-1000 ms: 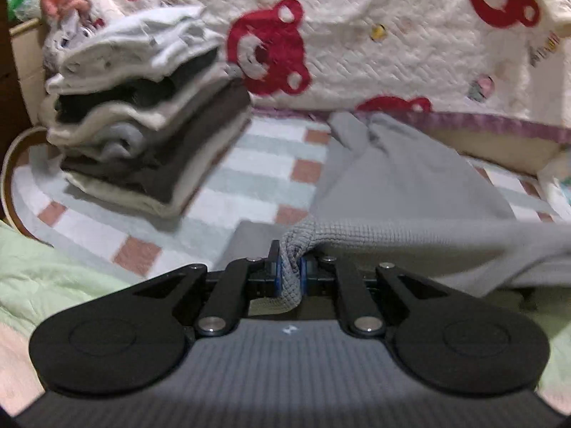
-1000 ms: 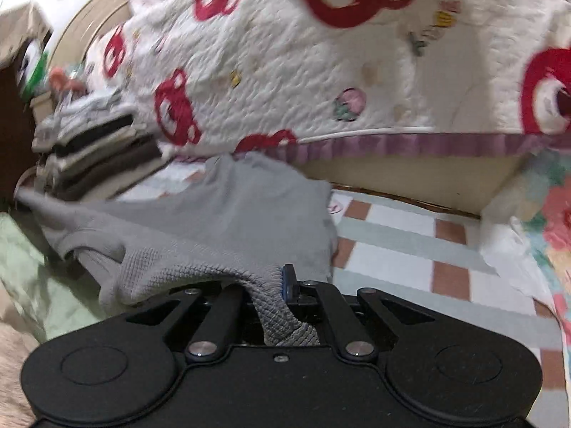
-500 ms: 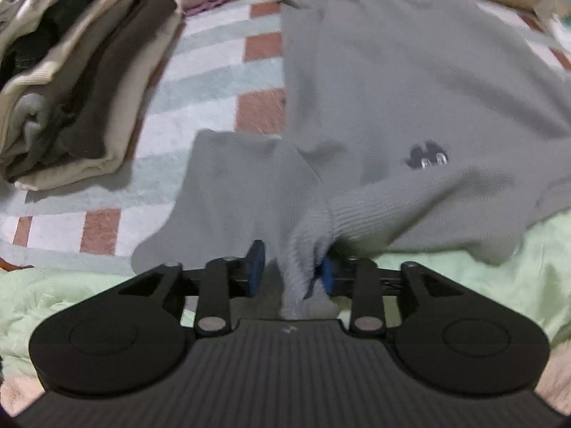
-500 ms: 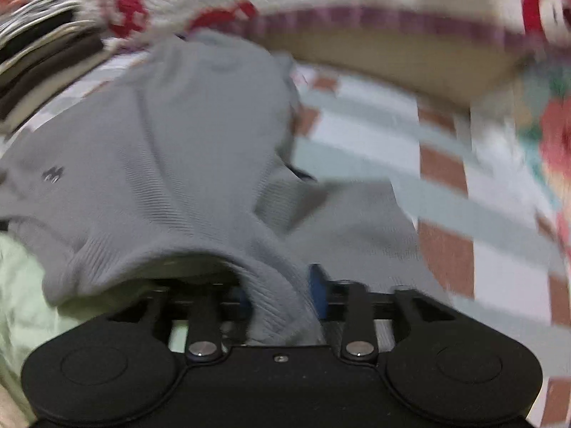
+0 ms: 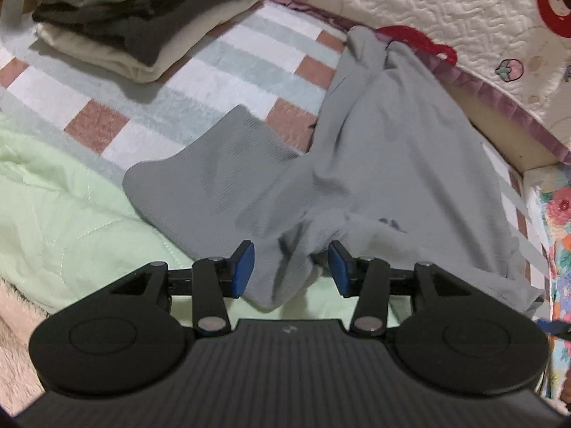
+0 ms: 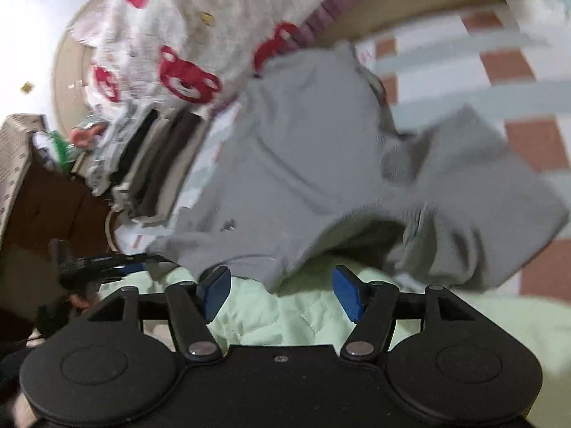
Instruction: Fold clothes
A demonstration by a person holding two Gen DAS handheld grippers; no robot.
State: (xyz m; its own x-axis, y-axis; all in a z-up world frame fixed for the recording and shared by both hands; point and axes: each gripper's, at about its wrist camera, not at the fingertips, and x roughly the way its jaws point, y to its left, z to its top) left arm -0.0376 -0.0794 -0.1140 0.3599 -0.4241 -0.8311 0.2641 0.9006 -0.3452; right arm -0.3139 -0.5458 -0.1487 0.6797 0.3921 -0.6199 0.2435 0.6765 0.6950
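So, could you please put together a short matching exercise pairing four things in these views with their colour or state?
Things:
1. grey sweater
2. stack of clothes
3. left gripper
4. quilt

States:
A. folded and piled up
B. open, with cloth lying loose between the pads
C. white with red bears
D. spread out, unfolded, on the checked blanket

Pairs: 1-D, 2-A, 3-B, 4-C
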